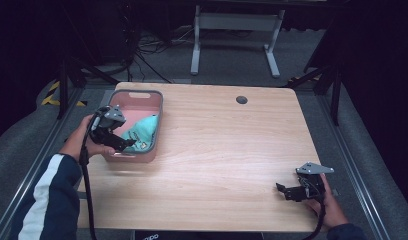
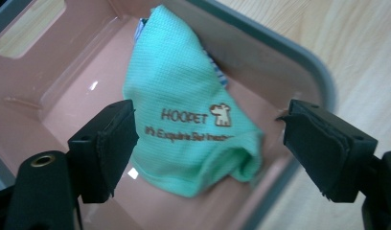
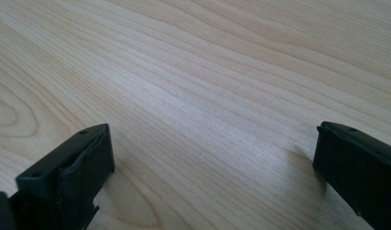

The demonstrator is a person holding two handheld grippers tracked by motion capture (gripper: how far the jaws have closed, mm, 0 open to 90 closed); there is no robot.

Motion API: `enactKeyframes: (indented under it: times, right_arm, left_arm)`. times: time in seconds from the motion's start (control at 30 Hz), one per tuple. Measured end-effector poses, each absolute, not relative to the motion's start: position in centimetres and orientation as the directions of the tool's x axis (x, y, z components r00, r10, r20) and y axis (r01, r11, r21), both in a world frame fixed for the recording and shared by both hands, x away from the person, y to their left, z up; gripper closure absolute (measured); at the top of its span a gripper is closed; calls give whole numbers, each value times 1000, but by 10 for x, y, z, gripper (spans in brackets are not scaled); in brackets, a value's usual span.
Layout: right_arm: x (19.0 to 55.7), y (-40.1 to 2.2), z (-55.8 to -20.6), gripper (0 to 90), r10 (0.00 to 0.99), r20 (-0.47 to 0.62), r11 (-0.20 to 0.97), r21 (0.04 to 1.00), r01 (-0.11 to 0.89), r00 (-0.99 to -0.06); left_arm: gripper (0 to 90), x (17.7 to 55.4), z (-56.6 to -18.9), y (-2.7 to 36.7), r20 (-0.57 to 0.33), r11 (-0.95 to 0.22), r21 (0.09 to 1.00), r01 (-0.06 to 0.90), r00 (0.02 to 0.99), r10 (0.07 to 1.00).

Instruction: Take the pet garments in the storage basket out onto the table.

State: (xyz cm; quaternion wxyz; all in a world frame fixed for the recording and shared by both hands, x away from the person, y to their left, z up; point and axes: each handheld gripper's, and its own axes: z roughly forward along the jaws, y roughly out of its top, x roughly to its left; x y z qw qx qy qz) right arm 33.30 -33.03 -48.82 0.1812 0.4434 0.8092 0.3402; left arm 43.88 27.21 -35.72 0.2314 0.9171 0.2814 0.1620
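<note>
Left claw (image 2: 208, 148) hangs over the pink bin (image 1: 157, 107) at the desk's (image 1: 227, 150) left edge, jaws spread wide with nothing pinched between them. The mint cloth (image 2: 184, 120) lies crumpled inside the bin, slumped against the wall nearest the desk's middle, printed logo facing up. It sits below the pads, not touching them, so my read is it's loose in the bin, not held.

Right claw (image 1: 284, 190) is parked low near the desk's front right corner, jaws apart over bare wood, well away from the bin. Looks idle, probably kept out of the left hand's way.
</note>
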Motion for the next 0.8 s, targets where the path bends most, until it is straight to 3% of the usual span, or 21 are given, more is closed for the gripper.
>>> enactKeyframes:
  times: [0.3,0.43,0.67,0.8]
  right_arm:
    - [333,-330,-488,7,841,8,375,711,594,-541]
    - [333,-330,-488,7,841,8,376,711,594,-541]
    - [333,-330,-488,7,841,8,375,711,594,-541]
    - [333,-330,-488,7,841,8,375,711,594,-541]
  left_arm:
    - [194,481,-373,253,103,-770,414,485,816,569]
    - [194,496,-394,233,97,-804,285,522,819,566]
    - [169,509,-411,223,98,-803,203,561,804,587]
    - [162,517,-430,225,94,-796,95,598,791,605]
